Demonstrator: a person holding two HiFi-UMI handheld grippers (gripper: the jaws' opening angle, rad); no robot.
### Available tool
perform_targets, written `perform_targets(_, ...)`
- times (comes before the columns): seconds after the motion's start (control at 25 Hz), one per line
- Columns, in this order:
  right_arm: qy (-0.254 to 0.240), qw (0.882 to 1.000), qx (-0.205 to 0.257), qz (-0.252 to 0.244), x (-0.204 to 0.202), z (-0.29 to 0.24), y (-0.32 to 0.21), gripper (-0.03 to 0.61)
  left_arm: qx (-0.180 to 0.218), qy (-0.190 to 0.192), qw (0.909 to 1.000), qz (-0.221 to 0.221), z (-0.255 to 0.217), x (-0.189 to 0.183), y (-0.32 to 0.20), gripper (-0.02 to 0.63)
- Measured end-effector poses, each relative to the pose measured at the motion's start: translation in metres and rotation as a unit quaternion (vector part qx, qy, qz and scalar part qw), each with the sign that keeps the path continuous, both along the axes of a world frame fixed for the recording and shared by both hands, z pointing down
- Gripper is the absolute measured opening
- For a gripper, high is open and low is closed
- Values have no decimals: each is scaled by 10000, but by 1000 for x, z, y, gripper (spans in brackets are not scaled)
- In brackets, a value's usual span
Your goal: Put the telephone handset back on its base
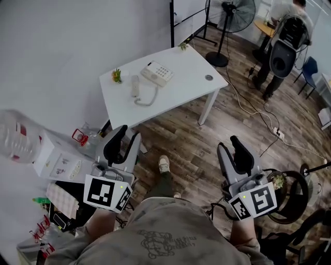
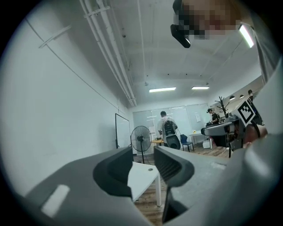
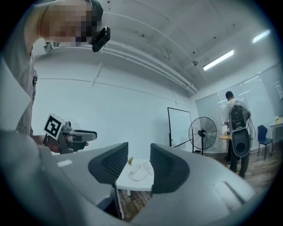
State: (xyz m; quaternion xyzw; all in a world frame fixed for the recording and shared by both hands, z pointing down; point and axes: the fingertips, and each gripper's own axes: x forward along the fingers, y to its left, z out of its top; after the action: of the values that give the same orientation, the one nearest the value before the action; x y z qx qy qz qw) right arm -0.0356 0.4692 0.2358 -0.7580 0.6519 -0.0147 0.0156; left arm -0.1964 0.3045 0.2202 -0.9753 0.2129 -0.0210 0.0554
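Well short of the table (image 1: pixel 181 77), both tongs are held level over the wooden floor (image 1: pixel 196 155), close to the person's body. The left tongs (image 1: pixel 128 133) stand with a narrow gap between the jaws and nothing in it. In the left gripper view, only a corner of the table (image 2: pixel 141 178) shows beyond the left tongs (image 2: pixel 142 154). The right tongs (image 1: pixel 228 145) are likewise slightly apart and empty. In the right gripper view the table (image 3: pixel 135 183) shows through the gap of the right tongs (image 3: pixel 139 152), far off.

On the white table the telephone base (image 1: pixel 157 73) sits near the middle, a little toward the wall-side edge. The handset (image 1: pixel 135 85) is off the base. It lies flat on the table just beside it, between the base and a small plant (image 1: pixel 117 76) near the left corner. The coiled cord (image 1: pixel 147 99) loops from the handset toward the near edge and back to the base.

A second small plant (image 1: pixel 183 46) stands at the far corner, and a small dark round disc (image 1: pixel 208 77) lies near the right corner. Beyond the table stands a pedestal fan (image 1: pixel 231 13), and a person with a backpack (image 1: pixel 284 36) stands at the back of the room.
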Motion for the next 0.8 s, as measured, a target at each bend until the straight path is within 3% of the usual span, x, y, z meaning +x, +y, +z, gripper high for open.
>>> perform_targets(0.04, -5, 10000, 8, 15, 3, 1, -3, 197, 5, 29, 10000, -64, 0, 2, -4, 173)
perform_targets(0.4, -24, 9996, -244, -117, 28, 18, -49, 217, 11, 6, 9987, -510, 15, 10, -51, 173)
perform_targets(0.8, -47, 9971, -634, -427, 61, 33, -166, 218, -233, -110, 9953, -928, 38, 26, -160, 173)
